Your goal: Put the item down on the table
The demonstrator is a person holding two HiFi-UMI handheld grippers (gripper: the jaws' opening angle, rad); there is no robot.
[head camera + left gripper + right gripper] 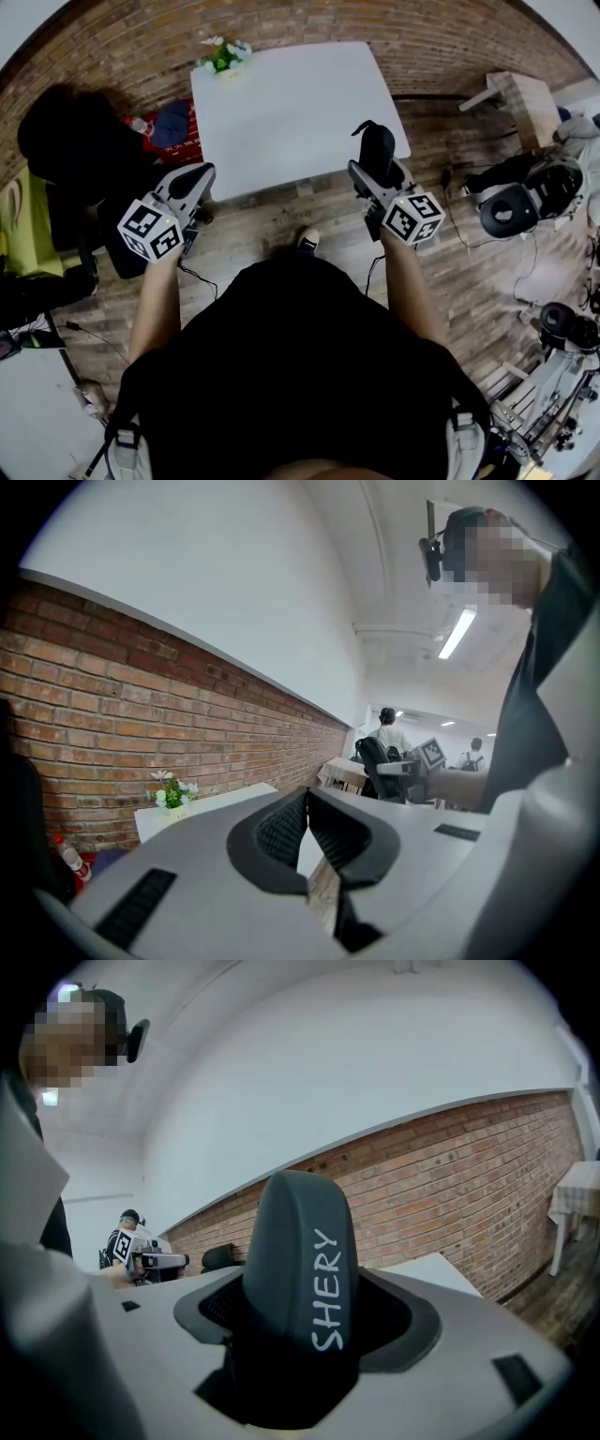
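Observation:
My right gripper [373,167] is shut on a dark grey rounded item [377,148] that stands upright between its jaws, just off the near right edge of the white table [291,103]. In the right gripper view the item [302,1269] fills the gap of the right gripper [305,1321] and bears white lettering. My left gripper [199,180] hangs before the table's near left corner. In the left gripper view its pads meet at the tips of the left gripper [307,801], with nothing between them. The table top [220,803] lies ahead.
A small pot of white flowers [223,56] stands at the table's far left corner, by the brick wall. A black chair [66,141] and red items are at the left. Headsets and gear [525,197] and a wooden stool [520,98] are on the floor at the right.

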